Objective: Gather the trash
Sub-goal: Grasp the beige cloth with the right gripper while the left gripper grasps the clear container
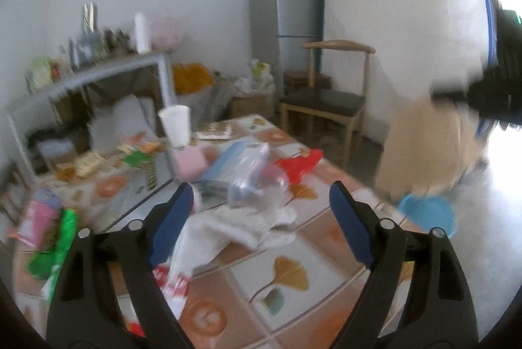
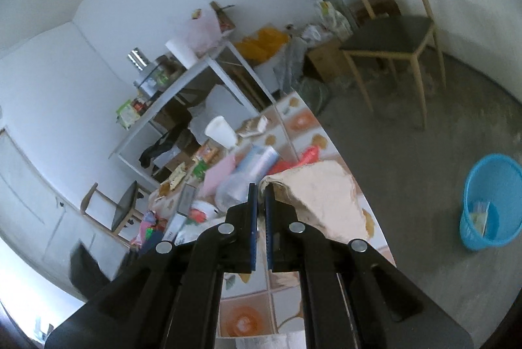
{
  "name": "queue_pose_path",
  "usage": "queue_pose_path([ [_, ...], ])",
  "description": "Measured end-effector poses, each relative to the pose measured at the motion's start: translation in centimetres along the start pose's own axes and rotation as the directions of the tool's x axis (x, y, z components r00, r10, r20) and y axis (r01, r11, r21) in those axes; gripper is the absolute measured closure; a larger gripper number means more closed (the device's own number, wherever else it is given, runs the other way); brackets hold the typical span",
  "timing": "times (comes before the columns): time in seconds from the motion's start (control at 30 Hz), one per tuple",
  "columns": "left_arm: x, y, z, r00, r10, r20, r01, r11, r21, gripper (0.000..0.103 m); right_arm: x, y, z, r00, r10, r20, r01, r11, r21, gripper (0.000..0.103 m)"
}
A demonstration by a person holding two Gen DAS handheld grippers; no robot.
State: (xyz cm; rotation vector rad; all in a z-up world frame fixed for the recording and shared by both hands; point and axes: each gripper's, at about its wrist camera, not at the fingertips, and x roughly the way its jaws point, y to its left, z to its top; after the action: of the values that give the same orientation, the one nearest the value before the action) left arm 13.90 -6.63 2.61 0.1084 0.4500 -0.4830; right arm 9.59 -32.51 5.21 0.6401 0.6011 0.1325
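Grey floor, blue bin point(image 2: 492, 202) with paper scraps; right fingers point(image 2: 260, 190) clamping torn cardboard point(image 2: 321, 195), left fingers point(image 1: 182, 205) apart.

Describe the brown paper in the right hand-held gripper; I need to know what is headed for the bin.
The brown paper is a crumpled, tan, kraft-like sheet with torn, ragged edges, possibly a bag. One corner is pinched between the shut blue pads of the right hand-held gripper; the rest hangs free to the right, above the table edge. Nothing else touches it. The left wrist view shows it blurred, above the blue basket.
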Motion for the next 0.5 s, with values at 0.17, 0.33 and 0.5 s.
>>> queue_pose_path([
  [0.17, 4.3, 3.3, 3.8, 0.977, -0.170, -0.125, 0.152, 0.978, -0.142, 0.029, 1.2, -1.5, -0.9, 0.999, 0.036, -0.018, -0.035, 0.999, 0.030, 0.098],
  [0.33, 10.1, 5.8, 7.7, 0.845, -0.417, -0.335, 0.302, 0.889, -0.343, 0.033, 2.3, -2.2, -1.3, 0.997, 0.079, -0.028, -0.078, 0.996, 0.045, 0.098],
  [0.5, 14.5, 5.4, 10.1, 0.757, -0.395, -0.520, 0.268, 0.914, -0.305, 0.038, 3.4, -3.2, -1.5, 0.991, 0.126, -0.041, -0.123, 0.990, 0.061, 0.098],
])
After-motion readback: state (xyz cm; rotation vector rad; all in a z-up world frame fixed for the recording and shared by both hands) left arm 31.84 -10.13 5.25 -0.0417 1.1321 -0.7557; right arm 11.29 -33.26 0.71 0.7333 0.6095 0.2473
